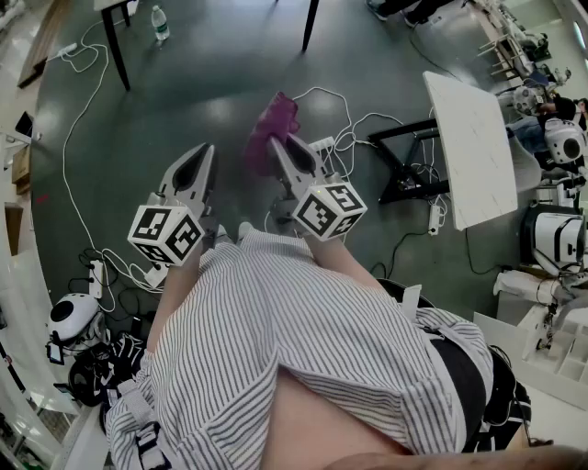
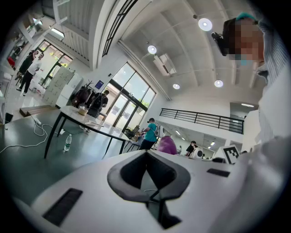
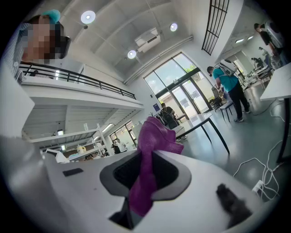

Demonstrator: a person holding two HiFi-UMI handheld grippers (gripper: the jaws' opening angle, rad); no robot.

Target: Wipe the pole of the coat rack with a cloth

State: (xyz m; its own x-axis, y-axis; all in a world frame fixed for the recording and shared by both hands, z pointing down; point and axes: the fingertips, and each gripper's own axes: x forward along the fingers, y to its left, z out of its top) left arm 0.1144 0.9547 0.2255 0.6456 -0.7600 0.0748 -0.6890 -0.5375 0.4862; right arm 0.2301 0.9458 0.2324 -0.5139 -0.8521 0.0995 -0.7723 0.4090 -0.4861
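A purple cloth [image 1: 270,128] sticks out past the tips of my right gripper [image 1: 283,145], which is shut on it. In the right gripper view the cloth [image 3: 150,150] runs up between the closed jaws and bunches beyond them. My left gripper [image 1: 200,158] points forward beside it, shut with nothing between its jaws [image 2: 146,154]. Both grippers are held out in front of the person's striped shirt [image 1: 294,349], above the dark floor. No coat rack or pole shows in any view.
White cables [image 1: 83,101] and power strips trail over the floor. A white-topped table [image 1: 473,147] on a black frame stands to the right. Black table legs [image 1: 115,41] and a water bottle [image 1: 160,23] are at the back. Gear lies at the lower left [image 1: 73,321].
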